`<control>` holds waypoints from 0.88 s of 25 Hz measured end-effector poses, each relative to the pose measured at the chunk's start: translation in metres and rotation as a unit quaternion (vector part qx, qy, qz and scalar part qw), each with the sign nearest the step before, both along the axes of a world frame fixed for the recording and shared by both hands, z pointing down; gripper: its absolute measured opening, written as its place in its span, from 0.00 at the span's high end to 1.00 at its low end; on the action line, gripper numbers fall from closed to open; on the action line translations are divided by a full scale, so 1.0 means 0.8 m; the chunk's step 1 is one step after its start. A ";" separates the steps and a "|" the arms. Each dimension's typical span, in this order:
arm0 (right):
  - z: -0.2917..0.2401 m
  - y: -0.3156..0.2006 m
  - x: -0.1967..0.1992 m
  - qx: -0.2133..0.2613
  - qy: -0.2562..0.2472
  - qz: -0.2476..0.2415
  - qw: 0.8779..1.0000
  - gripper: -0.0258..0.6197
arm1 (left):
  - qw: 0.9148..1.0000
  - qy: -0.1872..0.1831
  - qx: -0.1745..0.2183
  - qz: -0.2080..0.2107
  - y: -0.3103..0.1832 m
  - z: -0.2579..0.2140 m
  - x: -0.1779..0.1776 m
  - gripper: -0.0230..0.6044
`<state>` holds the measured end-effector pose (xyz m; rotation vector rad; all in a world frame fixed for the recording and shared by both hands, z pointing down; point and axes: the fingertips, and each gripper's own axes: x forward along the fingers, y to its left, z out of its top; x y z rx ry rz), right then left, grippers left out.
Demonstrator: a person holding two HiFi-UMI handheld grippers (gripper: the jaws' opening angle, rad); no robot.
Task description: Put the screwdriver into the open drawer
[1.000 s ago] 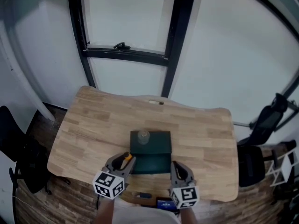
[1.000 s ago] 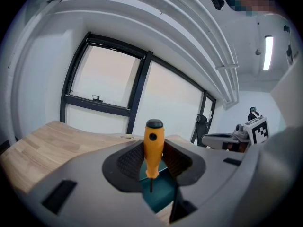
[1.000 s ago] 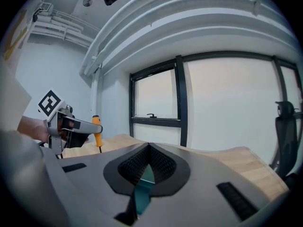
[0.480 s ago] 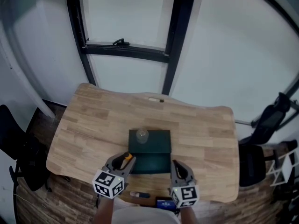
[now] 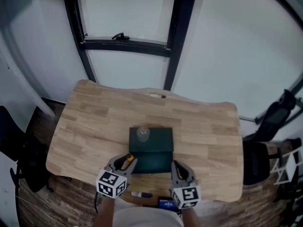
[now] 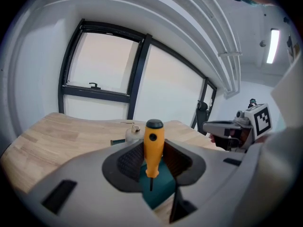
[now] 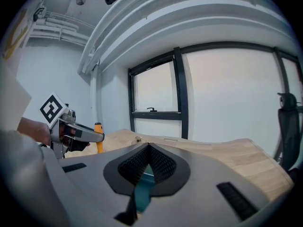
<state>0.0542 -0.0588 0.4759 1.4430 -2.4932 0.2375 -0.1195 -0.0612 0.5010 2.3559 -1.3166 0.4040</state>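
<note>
Screwdriver [image 6: 154, 143] clamped upright, left claw [image 6: 153, 161] | tip indistinct | right claw [image 7: 147, 150] closed

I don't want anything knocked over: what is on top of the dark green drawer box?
A small clear jar stands on the dark green drawer box, at its rear left; the rest looks bare. The jar's contents are too small to tell. Nothing else covers the top.

The screwdriver [image 6: 154, 145], with an orange handle, a black cap and a thin dark shaft, is standing upright with the shaft pointing down, the left gripper [image 6: 153, 158] pinching its handle between the jaws. The dark green drawer [image 5: 152, 164] is sitting pulled out of its box [image 5: 151, 140] toward the person, the screwdriver hanging at its left edge
</note>
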 end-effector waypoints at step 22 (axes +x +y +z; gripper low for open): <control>0.046 -0.003 -0.008 -0.074 -0.003 0.004 0.997 0.96 | 0.994 -0.047 -0.091 0.030 0.005 0.091 0.003 0.76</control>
